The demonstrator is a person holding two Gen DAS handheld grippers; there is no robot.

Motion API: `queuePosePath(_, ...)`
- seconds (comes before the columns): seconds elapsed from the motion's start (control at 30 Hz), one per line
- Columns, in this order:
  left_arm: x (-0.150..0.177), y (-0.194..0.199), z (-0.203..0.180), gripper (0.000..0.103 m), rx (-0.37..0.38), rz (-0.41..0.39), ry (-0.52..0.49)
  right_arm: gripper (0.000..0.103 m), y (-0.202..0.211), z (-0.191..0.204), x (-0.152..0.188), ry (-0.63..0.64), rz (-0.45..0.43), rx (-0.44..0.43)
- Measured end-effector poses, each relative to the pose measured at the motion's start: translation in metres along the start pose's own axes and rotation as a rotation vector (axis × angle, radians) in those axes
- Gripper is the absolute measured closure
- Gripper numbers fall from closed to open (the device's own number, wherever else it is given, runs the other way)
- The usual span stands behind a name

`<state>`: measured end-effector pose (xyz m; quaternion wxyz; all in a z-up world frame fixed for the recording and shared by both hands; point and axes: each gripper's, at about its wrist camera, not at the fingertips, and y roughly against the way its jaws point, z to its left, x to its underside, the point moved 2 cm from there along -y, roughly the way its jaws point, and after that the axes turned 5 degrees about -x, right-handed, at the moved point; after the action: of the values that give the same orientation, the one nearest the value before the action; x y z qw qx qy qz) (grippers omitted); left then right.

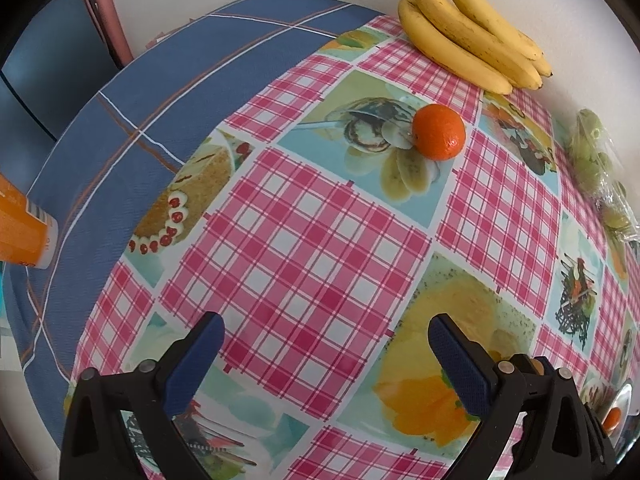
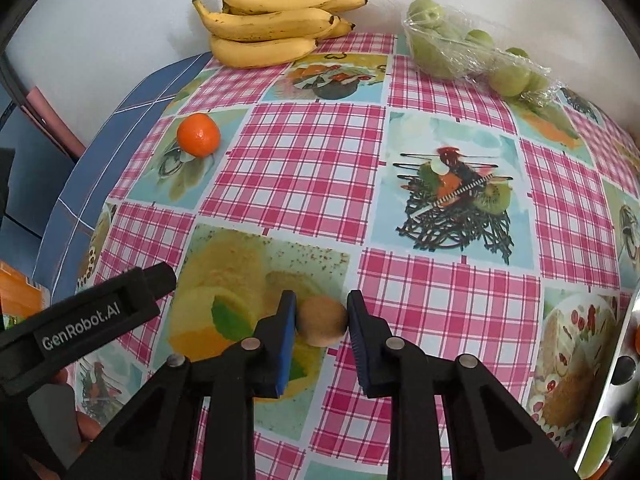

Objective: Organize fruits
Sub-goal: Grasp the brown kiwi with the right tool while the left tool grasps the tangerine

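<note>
One fruit gripped, most still loose on the worktop [image 2: 304, 184]
Right gripper [image 2: 322, 320] jaws clamp a brown kiwi [image 2: 322, 321]; left gripper [image 1: 326, 344] jaws gape empty; bananas [image 2: 272, 24], orange [image 2: 198, 135], bagged green fruit [image 2: 472, 52] wait unsorted

We are in a home dining corner: the bench [image 2: 440, 280] wears a pink-checked oilcloth [image 2: 304, 168] printed with desserts over a blue cloth [image 1: 140, 112], pushed against a white wall [image 2: 100, 20], with bananas [image 2: 272, 20] and bagged green fruit [image 2: 472, 52] on it.
</note>
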<state>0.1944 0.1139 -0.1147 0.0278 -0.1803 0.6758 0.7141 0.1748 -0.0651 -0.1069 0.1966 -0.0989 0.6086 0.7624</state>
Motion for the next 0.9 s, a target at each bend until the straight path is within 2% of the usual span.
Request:
queuePosePath(0.37,0.0,-0.004,-0.025,0.0,0.005,0.009,-0.063,0.076,0.009,-0.019,-0.012,-0.02,-0.04,0.024)
queuePosePath(0.6,-0.01,-0.004,-0.048,0.0,0.002,-0.045,-0.13,0.076,0.013,-0.031,-0.023,-0.017,-0.069,0.034)
queuePosePath(0.8,-0.035,-0.005,-0.07,0.001,0.025,-0.07,-0.232,0.076,0.009,-0.046,-0.037,-0.044,-0.084,0.026)
queuePosePath(0.9,-0.056,-0.001,-0.076,0.001,0.069,-0.087,-0.25,0.076,0.007,-0.053,-0.045,-0.055,-0.096,0.019)
